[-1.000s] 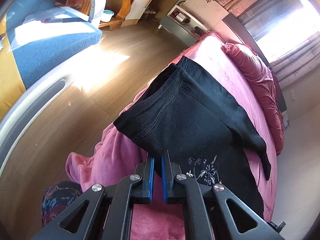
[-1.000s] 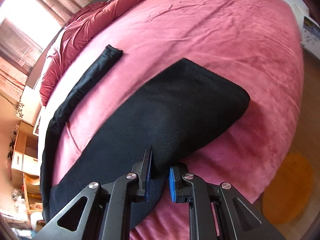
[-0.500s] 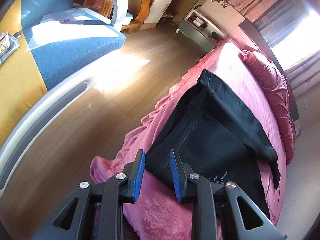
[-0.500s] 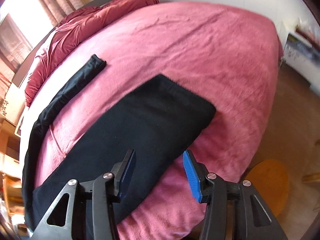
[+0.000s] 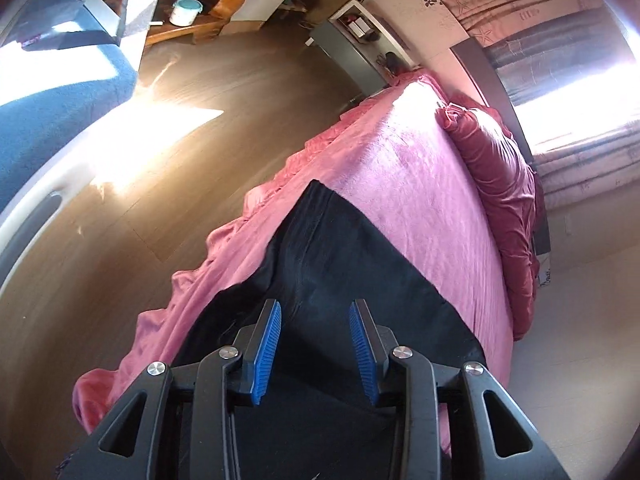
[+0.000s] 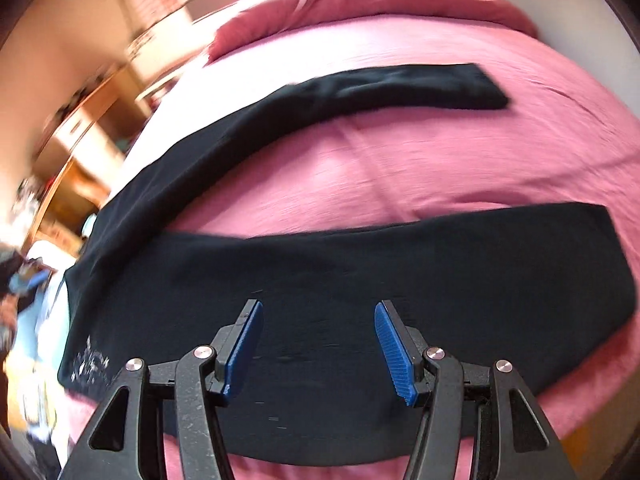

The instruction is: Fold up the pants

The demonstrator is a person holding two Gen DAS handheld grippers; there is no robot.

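Black pants [image 6: 360, 280] lie spread on a pink bed [image 6: 400, 168]. The near leg runs across the right wrist view; the far leg [image 6: 400, 88] lies apart behind it. A pale embroidered motif [image 6: 90, 362] shows near the waist at left. My right gripper [image 6: 319, 344] is open just above the near leg, holding nothing. In the left wrist view the waist end of the pants [image 5: 340, 264] lies at the bed's edge. My left gripper [image 5: 315, 344] is open over it, empty.
The pink bedspread [image 5: 172, 312] hangs over the bed's left edge onto a wooden floor [image 5: 200, 88]. A dark red duvet [image 5: 504, 184] is bunched along the far side. A blue sofa [image 5: 60, 112], wooden desk and grey cabinet [image 5: 352, 56] stand across the floor.
Both grippers let go of the pants and opened wide. The lifted fabric now lies flat on the bed. The right view swung round over the near leg.
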